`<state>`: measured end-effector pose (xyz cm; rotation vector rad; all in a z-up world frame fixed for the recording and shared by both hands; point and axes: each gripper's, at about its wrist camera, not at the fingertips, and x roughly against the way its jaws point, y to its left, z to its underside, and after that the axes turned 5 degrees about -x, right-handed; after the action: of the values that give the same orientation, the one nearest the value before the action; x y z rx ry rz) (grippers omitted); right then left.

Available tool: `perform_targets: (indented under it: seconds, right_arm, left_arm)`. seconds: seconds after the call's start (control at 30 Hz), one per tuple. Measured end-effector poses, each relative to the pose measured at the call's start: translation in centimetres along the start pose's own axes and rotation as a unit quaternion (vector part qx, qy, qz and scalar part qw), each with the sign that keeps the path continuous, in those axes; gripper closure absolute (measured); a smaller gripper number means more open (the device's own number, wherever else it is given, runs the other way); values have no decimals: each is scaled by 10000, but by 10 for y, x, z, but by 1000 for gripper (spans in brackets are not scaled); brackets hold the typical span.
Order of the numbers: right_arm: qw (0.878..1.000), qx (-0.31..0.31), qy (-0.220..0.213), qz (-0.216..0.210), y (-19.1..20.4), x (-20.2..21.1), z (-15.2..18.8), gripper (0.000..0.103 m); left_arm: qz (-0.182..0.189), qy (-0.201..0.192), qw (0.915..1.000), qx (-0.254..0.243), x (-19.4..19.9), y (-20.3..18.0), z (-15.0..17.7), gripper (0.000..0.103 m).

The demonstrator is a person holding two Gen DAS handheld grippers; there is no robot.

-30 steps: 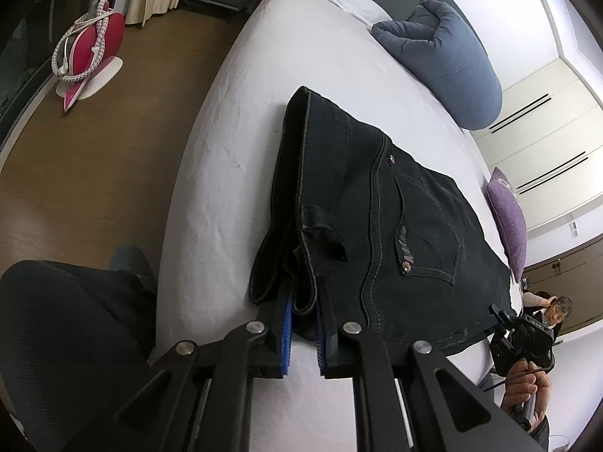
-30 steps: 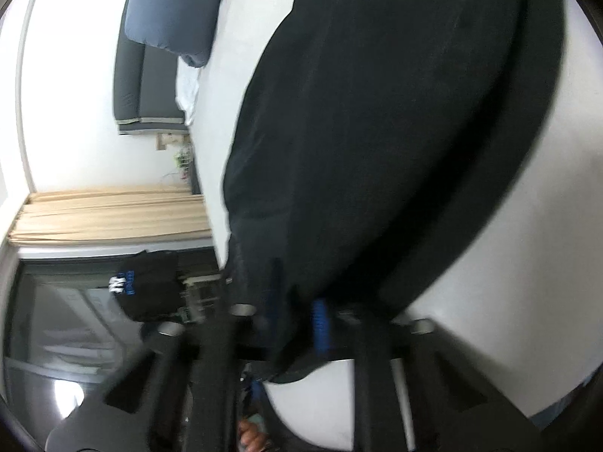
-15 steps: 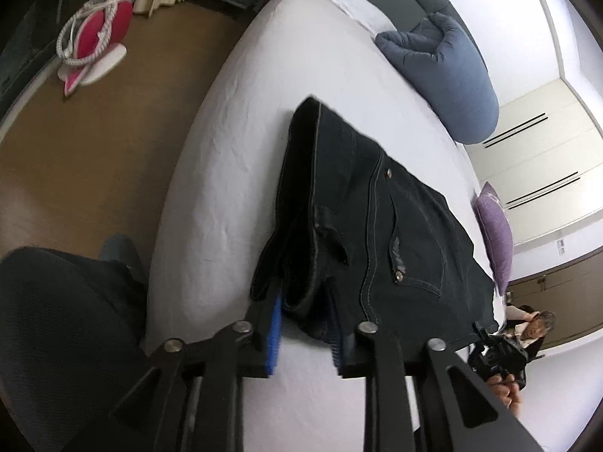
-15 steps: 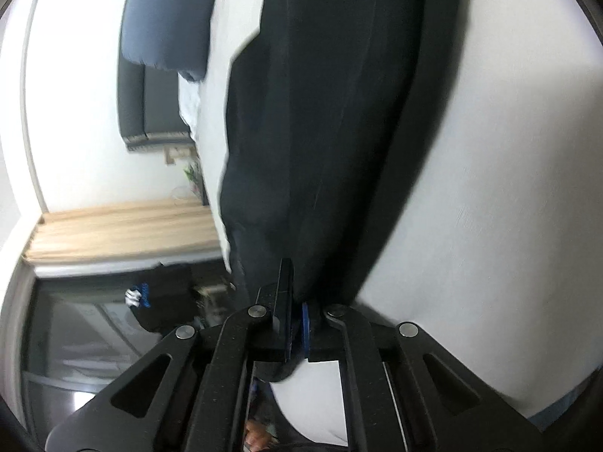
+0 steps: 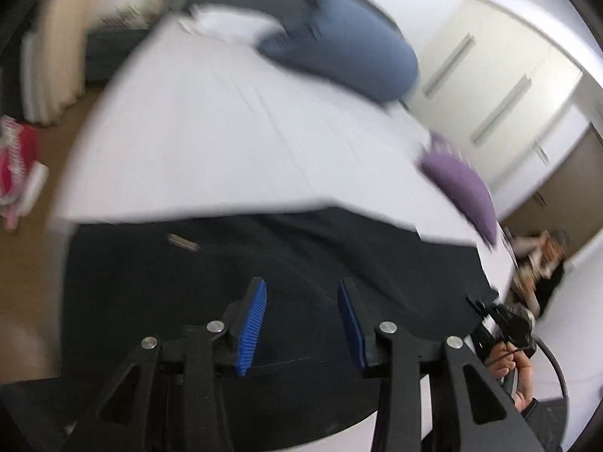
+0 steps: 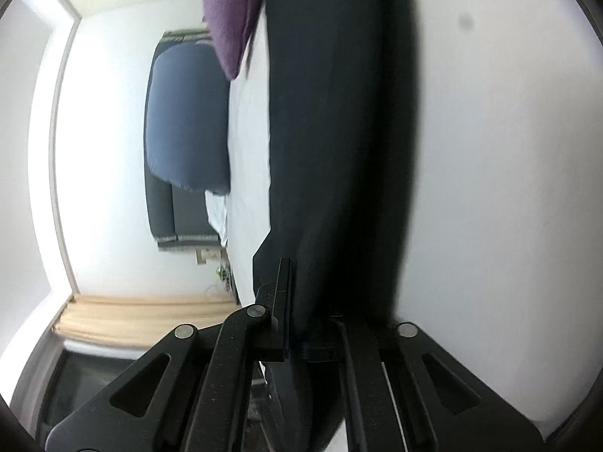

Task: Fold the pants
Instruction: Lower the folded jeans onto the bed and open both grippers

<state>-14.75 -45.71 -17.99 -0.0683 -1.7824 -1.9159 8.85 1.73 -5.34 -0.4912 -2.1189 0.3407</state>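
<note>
Black jeans (image 5: 301,263) lie folded on the white bed (image 5: 211,143), near its edge. If the right gripper (image 6: 301,316) pulls away while clamped on the denim edge, the fold could drag open. The left gripper (image 5: 301,312) hovers over the jeans, jaws wide apart, holding nothing.

Both the left hand-held gripper (image 5: 301,303) and right hand-held gripper (image 6: 301,309) are matte black with silver screws; left's fingers (image 5: 251,326) have ribbed blue pads.
</note>
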Motion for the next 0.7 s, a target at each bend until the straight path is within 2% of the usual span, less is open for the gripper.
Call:
perform_targets:
  seconds: [0.03,0.1,0.13,0.17,0.2,0.23,0.3,0.37,0.5,0.6,0.7]
  right_arm:
    - [9999,113,-59,115,1,0,2,103]
    - [9997,147,-136,139,3,1,4,103]
    - [9997,90,-172,122,1,2,3,103]
    - [9997,56,-189,123,-1,2,-2,103]
    - [9998,72,-155,108,-1,1,-2,103]
    - [9997,168,-107,122,0,-1,-2,103]
    - [9994,292,-69,166,5,-4,-1,103]
    - [9998,185,-55,90,11,-5,-3,103]
    - [9998,-36,-179,-96,13,-3,-25,100]
    - [9981,-264,-499,-244,2,12,-39,100]
    - [9909,-822,-832,-671,-14,26,-60,100]
  left_arm:
    - [151,251,9995,78,-24,-4,3,62]
    - [153,714,9971,217,-63,-6,12,62]
    - [101,875,9957,291,-75,-2,17,68]
    - [69,836,9959,349,-79,4,23,75]
    - [55,823,9959,375,-79,10,25,90]
    - [80,848,9952,473,-77,17,25,95]
    - [262,908,9922,809,-74,34,26,98]
    - [418,893,9908,931,-74,44,29,98]
    - [313,868,9922,841,-74,42,31,98]
    - [350,861,9922,825,-79,34,33,98]
    - [385,850,9920,847,-76,37,34,98]
